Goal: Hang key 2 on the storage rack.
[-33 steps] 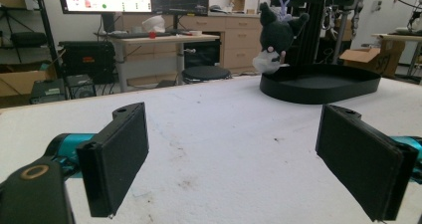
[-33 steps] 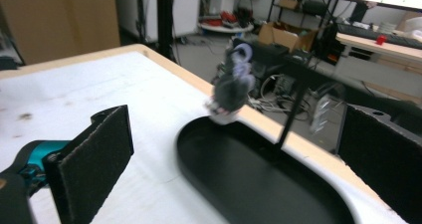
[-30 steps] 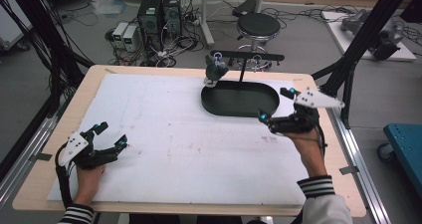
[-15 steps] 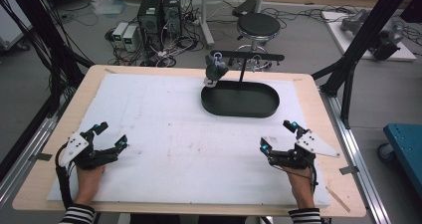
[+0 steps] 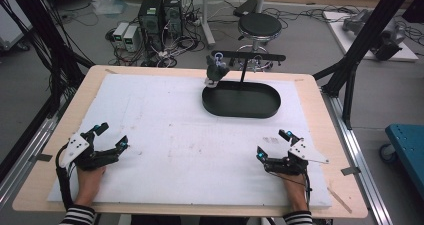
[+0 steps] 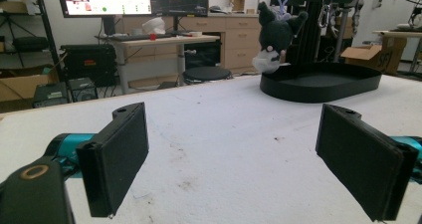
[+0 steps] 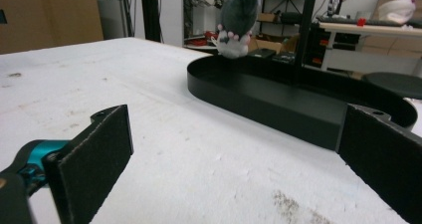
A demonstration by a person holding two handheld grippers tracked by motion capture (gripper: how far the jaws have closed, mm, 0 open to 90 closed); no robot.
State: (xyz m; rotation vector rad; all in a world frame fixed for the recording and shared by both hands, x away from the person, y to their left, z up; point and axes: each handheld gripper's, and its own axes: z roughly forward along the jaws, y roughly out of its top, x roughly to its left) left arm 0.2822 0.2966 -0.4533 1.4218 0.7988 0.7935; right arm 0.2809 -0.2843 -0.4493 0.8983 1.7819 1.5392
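A black oval tray lies at the far middle of the white mat. A thin black stand rises from it, and a dark plush toy hangs from its crossbar over the tray's left end. The same plush toy and tray appear in both gripper views. My left gripper rests open near the front left edge with nothing between its jaws. My right gripper rests open at the front right, well short of the tray, also holding nothing.
The mat covers a wooden table with bare rims. Beyond the far edge stand a black stool, computer boxes and loose cables on the floor. Black frame posts rise at the right.
My right gripper has drawn back from beside the tray's right end to the front right of the mat. The left gripper has stayed put.
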